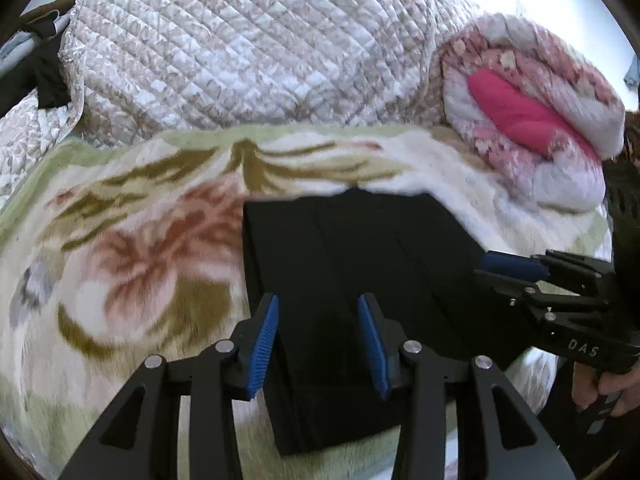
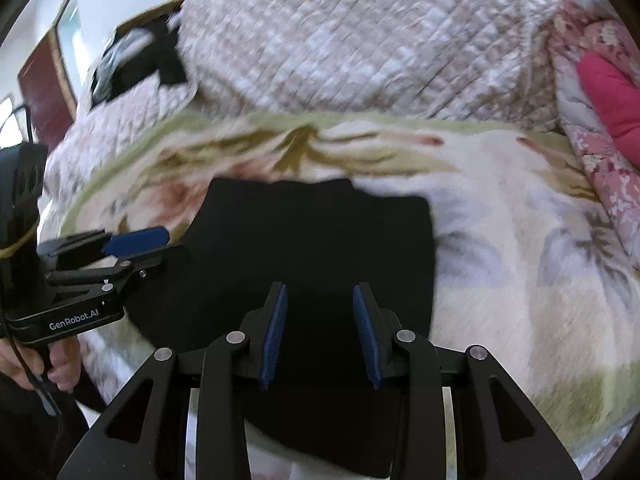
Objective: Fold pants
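Observation:
The black pants lie folded into a compact rectangle on the floral blanket; they also show in the right wrist view. My left gripper is open and empty, its blue pads above the near part of the pants. My right gripper is open and empty above the same pants. The right gripper shows from the side in the left wrist view, at the pants' right edge. The left gripper shows from the side in the right wrist view, at their left edge.
A quilted white and beige bedspread is heaped behind the blanket. A rolled pink floral quilt with a bright pink lining lies at the right. A dark garment lies at the far left by a metal frame.

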{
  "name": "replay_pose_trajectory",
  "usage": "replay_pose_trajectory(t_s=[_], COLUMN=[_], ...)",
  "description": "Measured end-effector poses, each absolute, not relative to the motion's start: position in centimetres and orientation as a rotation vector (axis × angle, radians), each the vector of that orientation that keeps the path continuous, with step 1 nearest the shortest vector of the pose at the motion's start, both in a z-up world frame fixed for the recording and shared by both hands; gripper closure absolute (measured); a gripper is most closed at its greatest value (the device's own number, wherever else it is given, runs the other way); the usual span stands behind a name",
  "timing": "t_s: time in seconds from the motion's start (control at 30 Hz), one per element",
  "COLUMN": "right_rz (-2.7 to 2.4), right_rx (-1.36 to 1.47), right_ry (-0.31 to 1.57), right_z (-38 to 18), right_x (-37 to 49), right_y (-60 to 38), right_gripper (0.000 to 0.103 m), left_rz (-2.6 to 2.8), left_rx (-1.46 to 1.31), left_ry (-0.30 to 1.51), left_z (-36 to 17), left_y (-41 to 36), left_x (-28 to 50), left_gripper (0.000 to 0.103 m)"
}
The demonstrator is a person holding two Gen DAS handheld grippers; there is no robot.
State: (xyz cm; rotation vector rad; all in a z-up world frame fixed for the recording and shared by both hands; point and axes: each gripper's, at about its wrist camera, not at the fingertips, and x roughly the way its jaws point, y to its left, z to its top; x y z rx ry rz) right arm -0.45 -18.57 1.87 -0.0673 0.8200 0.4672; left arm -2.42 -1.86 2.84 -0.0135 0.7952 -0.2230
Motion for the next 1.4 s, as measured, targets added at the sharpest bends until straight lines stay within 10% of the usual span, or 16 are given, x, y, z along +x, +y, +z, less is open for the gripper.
replay_pose_trajectory(t_s=[1.4], right_rz=[0.494], right_rx=[0.494], right_ry=[0.924], right_z=[0.3], right_x=[2.8], right_y=[-25.9], right_gripper=[0.044], left_rz=[-0.341], left_rx=[-0.389], left_ry=[0.881], left_z=[0.3], left_y=[1.9], left_x=[0.1], left_gripper=[0.041])
